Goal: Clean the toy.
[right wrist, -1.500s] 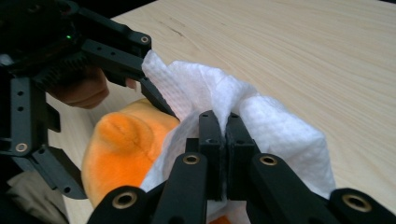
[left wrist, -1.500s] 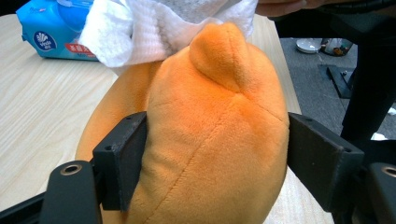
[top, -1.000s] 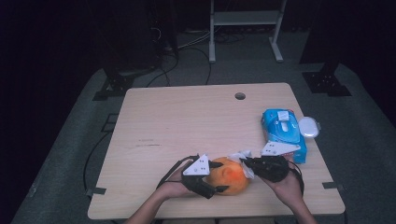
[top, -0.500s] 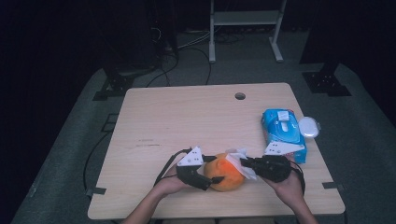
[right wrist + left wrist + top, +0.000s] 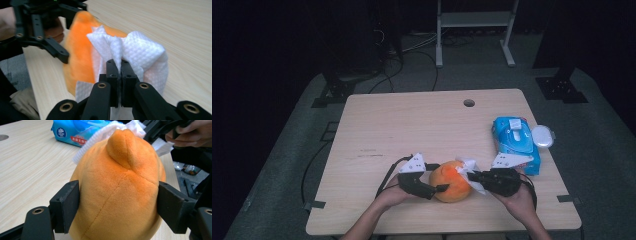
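Observation:
An orange plush toy [image 5: 452, 181] sits near the table's front edge, with a stub pointing up [image 5: 125, 145]. My left gripper [image 5: 438, 184] is shut on it, and both pads [image 5: 67, 205] press into its sides. The jaws have just eased open a touch, with the toy still squeezed between them. From the right, my right gripper [image 5: 469, 175] is shut on a bunched white wipe [image 5: 140, 50] that rests against the toy's upper side [image 5: 77, 50]. In the right gripper view the left gripper [image 5: 50, 47] shows beyond the toy.
A blue pack of wet wipes [image 5: 514, 142] lies at the table's right edge, with a white oval lid [image 5: 543, 136] beside it. The wooden table [image 5: 412, 125] has a cable hole [image 5: 469, 103] near its far edge. Dark floor and cables lie beyond.
The left gripper's plate has shifted slightly left and away from the front edge, turning the toy a bit. The right gripper with the wipe stays about where it was.

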The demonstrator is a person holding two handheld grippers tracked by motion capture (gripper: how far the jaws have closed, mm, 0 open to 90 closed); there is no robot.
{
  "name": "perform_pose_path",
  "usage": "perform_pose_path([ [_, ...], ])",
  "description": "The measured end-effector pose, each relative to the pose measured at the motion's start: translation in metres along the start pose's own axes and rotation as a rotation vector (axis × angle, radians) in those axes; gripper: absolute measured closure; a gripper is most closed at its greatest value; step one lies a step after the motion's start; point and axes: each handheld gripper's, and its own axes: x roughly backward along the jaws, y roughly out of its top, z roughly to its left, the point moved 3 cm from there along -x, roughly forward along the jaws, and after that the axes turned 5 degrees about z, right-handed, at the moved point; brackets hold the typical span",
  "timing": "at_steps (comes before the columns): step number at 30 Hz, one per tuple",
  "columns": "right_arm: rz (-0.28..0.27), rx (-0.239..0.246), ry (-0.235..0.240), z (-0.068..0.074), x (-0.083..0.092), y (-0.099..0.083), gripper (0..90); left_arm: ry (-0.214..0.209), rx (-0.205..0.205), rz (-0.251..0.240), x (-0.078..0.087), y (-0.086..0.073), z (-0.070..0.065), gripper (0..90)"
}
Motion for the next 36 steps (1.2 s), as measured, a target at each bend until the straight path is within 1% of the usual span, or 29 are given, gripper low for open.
perform_pose_path([
  [1, -0.001, -0.012, -0.004, -0.003, 0.001, -0.001, 86.4, 0.000, 0.002, 0.000, 0.000, 0.000, 0.000, 23.7],
  [2, -0.003, -0.013, -0.008, -0.003, 0.002, 0.000, 86.3, 0.000, 0.002, 0.001, 0.000, 0.000, 0.000, 23.7],
  [4, -0.016, -0.008, 0.015, 0.001, 0.004, 0.003, 86.3, -0.001, 0.000, 0.002, 0.000, -0.001, 0.000, 23.2],
  [7, -0.041, 0.028, 0.072, 0.015, 0.004, 0.009, 86.3, 0.002, 0.000, 0.000, -0.001, -0.001, -0.001, 23.1],
  [8, -0.043, 0.038, 0.083, 0.019, 0.003, 0.011, 86.2, 0.003, -0.001, 0.000, -0.001, -0.001, -0.001, 23.0],
  [10, -0.031, 0.064, 0.080, 0.023, 0.001, 0.011, 85.7, 0.004, 0.001, 0.002, 0.000, -0.001, -0.001, 22.5],
  [12, -0.021, 0.060, 0.077, 0.020, -0.002, 0.009, 85.8, 0.007, 0.002, 0.001, 0.000, 0.000, -0.001, 22.5],
  [14, -0.001, 0.050, 0.049, 0.012, -0.003, 0.005, 85.9, 0.014, 0.007, 0.002, 0.001, 0.000, 0.001, 22.4],
  [16, 0.002, 0.005, 0.034, 0.001, -0.001, 0.000, 86.1, 0.014, 0.015, 0.001, 0.001, 0.000, 0.002, 22.5],
  [19, 0.012, -0.030, -0.018, -0.011, 0.003, -0.005, 86.0, 0.013, 0.016, 0.003, 0.001, 0.000, 0.002, 22.5],
  [20, 0.010, -0.034, -0.022, -0.012, 0.004, -0.005, 86.0, 0.015, 0.016, 0.005, 0.001, 0.000, 0.001, 22.5],
  [21, 0.005, -0.036, -0.015, -0.011, 0.005, -0.004, 86.0, 0.013, 0.014, 0.005, 0.000, 0.000, 0.000, 22.5],
  [23, -0.013, -0.028, 0.004, -0.006, 0.006, 0.000, 86.0, 0.010, 0.005, 0.006, -0.002, 0.001, -0.002, 22.5],
  [24, -0.022, -0.014, 0.017, -0.002, 0.007, 0.003, 86.0, 0.013, 0.001, 0.005, -0.003, 0.001, -0.003, 22.5],
  [26, -0.045, 0.007, 0.066, 0.010, 0.007, 0.009, 86.0, 0.021, -0.012, 0.008, -0.005, 0.003, -0.007, 22.6],
  [27, -0.053, 0.025, 0.084, 0.016, 0.007, 0.012, 86.0, 0.024, -0.015, 0.010, -0.006, 0.003, -0.008, 22.5],
  [29, -0.061, 0.052, 0.116, 0.028, 0.006, 0.017, 85.9, 0.032, -0.009, 0.008, -0.007, 0.004, -0.010, 22.6],
  [30, -0.064, 0.056, 0.128, 0.031, 0.006, 0.019, 85.7, 0.035, -0.002, 0.007, -0.008, 0.005, -0.010, 22.5],
  [32, -0.052, 0.080, 0.112, 0.036, 0.001, 0.020, 85.7, 0.036, 0.004, 0.007, -0.008, 0.005, -0.010, 22.4],
  [34, -0.032, 0.078, 0.092, 0.034, -0.004, 0.017, 85.9, 0.038, 0.003, 0.009, -0.008, 0.005, -0.009, 22.4],
  [36, -0.028, 0.072, 0.084, 0.030, -0.005, 0.014, 86.4, 0.038, 0.010, 0.006, -0.008, 0.005, -0.009, 22.5],
])
